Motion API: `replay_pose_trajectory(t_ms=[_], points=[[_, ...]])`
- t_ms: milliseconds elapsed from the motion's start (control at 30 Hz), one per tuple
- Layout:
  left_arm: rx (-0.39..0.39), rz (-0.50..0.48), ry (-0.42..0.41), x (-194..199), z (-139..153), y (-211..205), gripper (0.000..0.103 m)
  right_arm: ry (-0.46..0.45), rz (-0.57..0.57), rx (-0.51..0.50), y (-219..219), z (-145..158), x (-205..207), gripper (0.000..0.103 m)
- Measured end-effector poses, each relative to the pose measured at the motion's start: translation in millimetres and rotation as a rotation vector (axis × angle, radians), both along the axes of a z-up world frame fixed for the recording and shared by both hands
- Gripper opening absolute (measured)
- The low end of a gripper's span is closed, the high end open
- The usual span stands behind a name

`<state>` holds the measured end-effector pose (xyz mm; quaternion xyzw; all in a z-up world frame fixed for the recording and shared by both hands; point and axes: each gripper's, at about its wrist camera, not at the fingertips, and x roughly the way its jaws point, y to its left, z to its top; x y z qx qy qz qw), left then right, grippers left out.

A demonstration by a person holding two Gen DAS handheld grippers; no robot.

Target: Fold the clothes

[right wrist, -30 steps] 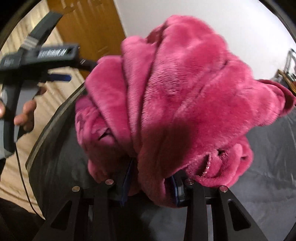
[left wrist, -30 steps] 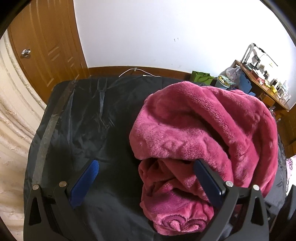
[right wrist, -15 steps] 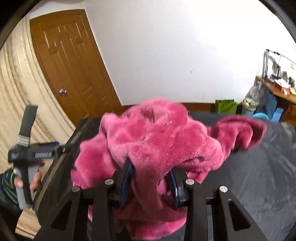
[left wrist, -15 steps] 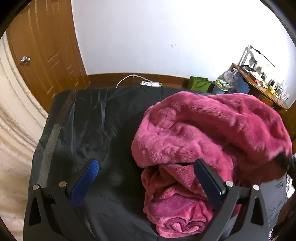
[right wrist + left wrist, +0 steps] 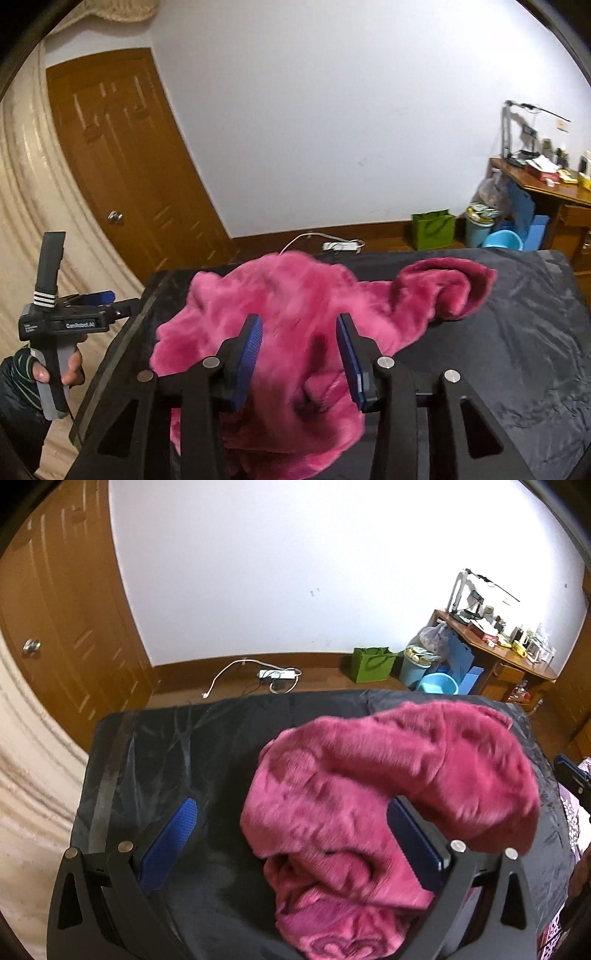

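Note:
A fluffy magenta fleece garment lies bunched in a heap on the black-covered table. It also shows in the right wrist view, with one sleeve stretched out to the right. My left gripper is open over the table's near edge, its right finger against the heap, holding nothing. My right gripper is open just above the heap; the fleece sits between and below its blue pads, blurred. The left gripper also shows at the left in the right wrist view, held in a hand.
A wooden door and a cream curtain stand at the left. Beyond the table are a power strip, a green bag, blue bins and a cluttered wooden desk.
My right gripper was shut on the fleece and held it up; its jaws have now opened and the fleece has dropped onto the table. The left gripper stayed open and drew back a little.

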<state>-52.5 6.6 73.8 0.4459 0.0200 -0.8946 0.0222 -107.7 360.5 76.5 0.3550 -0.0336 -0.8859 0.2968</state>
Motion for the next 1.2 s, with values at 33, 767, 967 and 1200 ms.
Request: replay_pose_trajectory(t_ms=[33, 767, 967, 1200], points=[[-0.002, -0.014, -0.004, -6, 0, 5, 0.103, -0.021, 0.006, -0.013, 2, -4, -10, 0.044], [-0.103, -0.49, -0.119, -107, -18, 106, 0.103, -0.306, 0.433, -0.144, -20, -100, -55, 0.044], [-0.229, -0.781, -0.145, -97, -16, 133, 0.103, -0.293, 0.439, -0.14, -15, -101, -51, 0.044], [-0.201, -0.833, -0.229, -113, -29, 146, 0.103, -0.277, 0.442, -0.125, -12, -104, -43, 0.044]])
